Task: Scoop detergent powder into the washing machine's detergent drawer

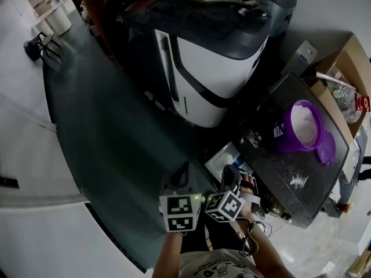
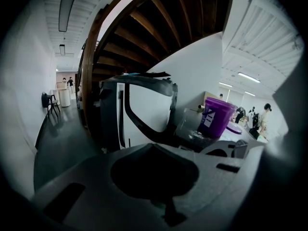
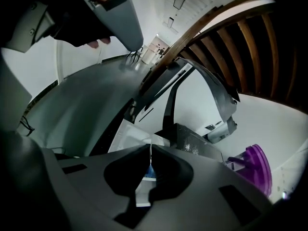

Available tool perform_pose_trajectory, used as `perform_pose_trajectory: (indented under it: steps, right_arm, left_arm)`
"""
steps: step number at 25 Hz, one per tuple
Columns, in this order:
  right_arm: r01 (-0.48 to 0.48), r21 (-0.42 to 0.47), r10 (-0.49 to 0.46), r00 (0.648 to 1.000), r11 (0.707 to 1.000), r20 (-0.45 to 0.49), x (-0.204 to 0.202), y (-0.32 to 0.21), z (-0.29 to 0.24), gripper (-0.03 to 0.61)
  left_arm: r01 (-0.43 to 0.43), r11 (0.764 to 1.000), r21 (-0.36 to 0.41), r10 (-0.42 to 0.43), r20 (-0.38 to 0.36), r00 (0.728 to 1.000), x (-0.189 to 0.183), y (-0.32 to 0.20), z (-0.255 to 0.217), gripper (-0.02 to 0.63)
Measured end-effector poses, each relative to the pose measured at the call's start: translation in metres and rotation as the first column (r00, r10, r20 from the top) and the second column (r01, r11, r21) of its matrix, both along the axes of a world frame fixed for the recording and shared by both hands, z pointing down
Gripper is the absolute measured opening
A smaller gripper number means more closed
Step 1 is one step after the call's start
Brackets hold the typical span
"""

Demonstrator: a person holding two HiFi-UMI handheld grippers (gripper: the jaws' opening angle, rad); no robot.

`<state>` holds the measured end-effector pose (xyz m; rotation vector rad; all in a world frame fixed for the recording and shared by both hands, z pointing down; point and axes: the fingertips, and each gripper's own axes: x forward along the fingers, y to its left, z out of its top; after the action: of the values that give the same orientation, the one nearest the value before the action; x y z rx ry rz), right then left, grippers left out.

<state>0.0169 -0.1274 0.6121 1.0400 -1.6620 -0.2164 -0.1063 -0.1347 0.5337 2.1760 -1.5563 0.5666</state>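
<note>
Hovering by the open drawer (image 1: pixel 223 161), left claw (image 2: pixel 154 147) shut empty, right claw (image 3: pixel 150 149) pinching what may be a scoop (image 3: pixel 150 155), the purple tub (image 1: pixel 285 139) likely next.

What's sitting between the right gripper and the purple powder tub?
Head view: only the dark tabletop, dusted with spilled powder, lies between the right gripper and the purple tub.

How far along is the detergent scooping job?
Done: the round purple plastic tub stands open, its purple lid beside it; the white detergent drawer is pulled out. In hand: the right gripper, jaws together, points at that drawer; the left gripper is shut. Remaining: whether powder lies in the drawer cannot be told.
</note>
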Motion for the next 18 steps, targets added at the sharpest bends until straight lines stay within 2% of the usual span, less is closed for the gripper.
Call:
perform_pose_trajectory:
  steps: [13, 18]
  right_arm:
    - [0.01, -0.004, -0.01, 1.0, 1.0, -0.021, 0.005, -0.001, 0.001, 0.021]
    - [0.044, 0.001, -0.043, 0.996, 0.999, -0.073, 0.004, -0.001, 0.002, 0.021]
  left_arm:
    - [0.02, 1.0, -0.001, -0.02, 0.006, 1.0, -0.01, 0.005, 0.0, 0.002]
    - [0.023, 1.0, -0.002, -0.023, 0.007, 1.0, -0.013, 0.006, 0.0, 0.002]
